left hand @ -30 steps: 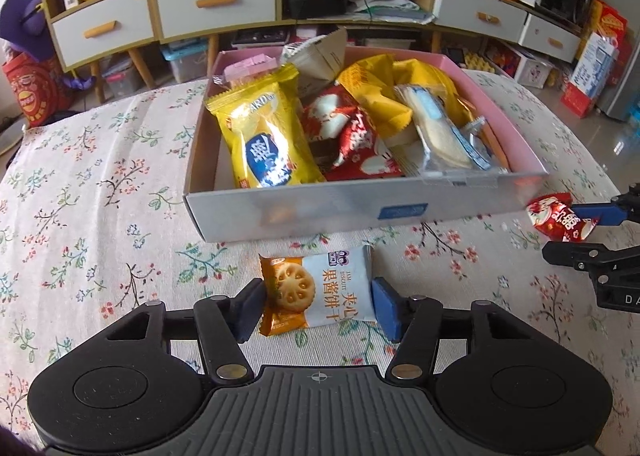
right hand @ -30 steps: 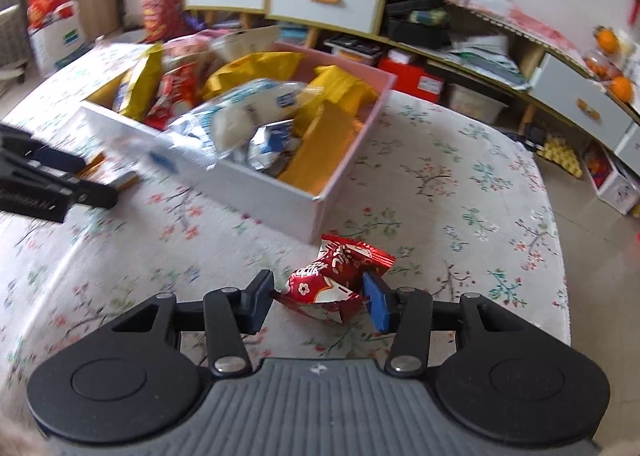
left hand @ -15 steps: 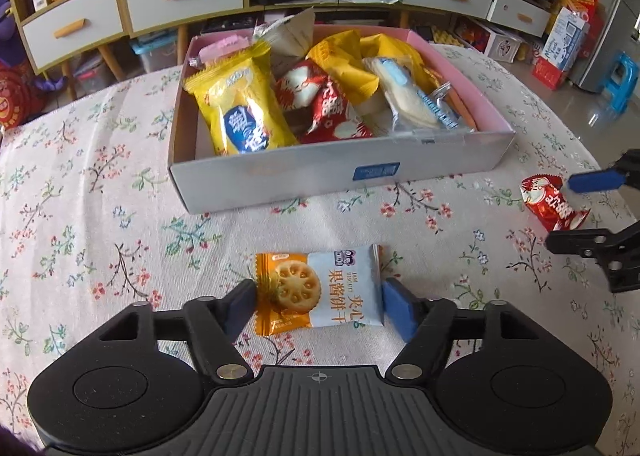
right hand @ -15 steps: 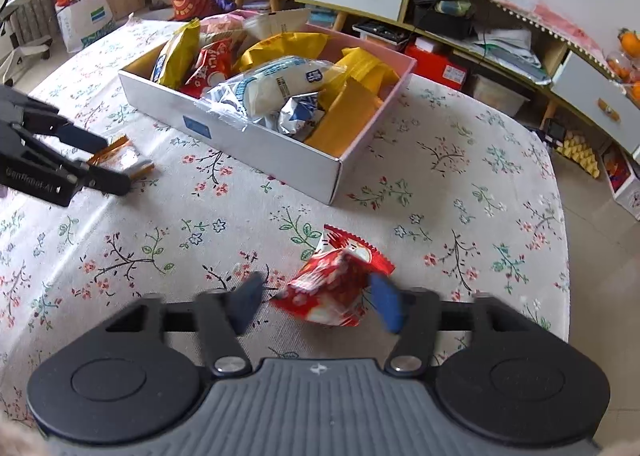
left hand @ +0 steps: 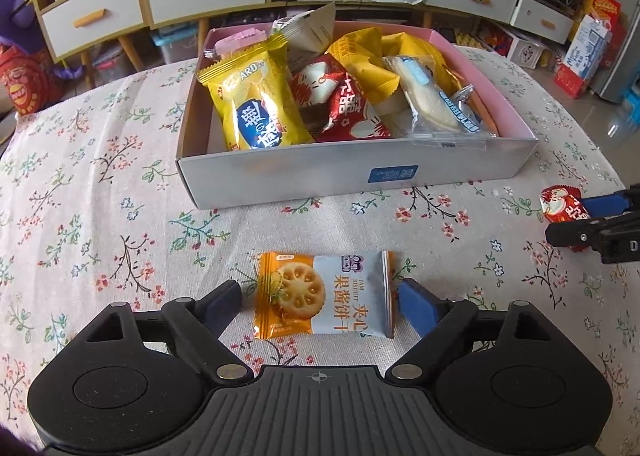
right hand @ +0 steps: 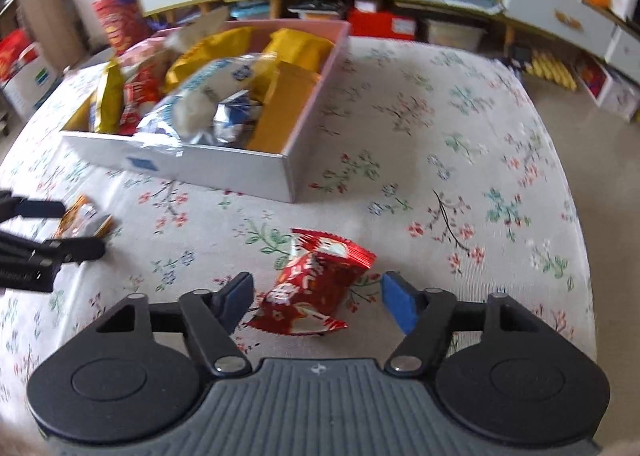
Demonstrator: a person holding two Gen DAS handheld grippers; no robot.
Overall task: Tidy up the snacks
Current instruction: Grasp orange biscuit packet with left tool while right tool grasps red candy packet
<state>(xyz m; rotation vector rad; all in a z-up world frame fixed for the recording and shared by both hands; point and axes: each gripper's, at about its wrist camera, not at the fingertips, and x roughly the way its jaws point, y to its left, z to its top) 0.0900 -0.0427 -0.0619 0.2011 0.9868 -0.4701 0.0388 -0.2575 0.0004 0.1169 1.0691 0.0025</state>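
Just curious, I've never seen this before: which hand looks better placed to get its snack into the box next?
Probably the left. Its open tongs squarely straddle the flat biscuit packet, straight before the box. The right tongs frame a crumpled red packet beyond the box's corner.

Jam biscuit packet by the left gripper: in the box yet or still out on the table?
Out. The jam biscuit packet lies flat on the tablecloth, in front of the box.

orange-and-grey jam biscuit packet [left hand: 325,295], just in front of white-and-pink cardboard snack box [left hand: 280,180]: "JAM BISCUIT", "果酱饼干", "夹心" | yellow plastic snack bag [left hand: 256,100], inside box at left: "ARD" | blue label [left hand: 393,173] on box front wall: unreadable
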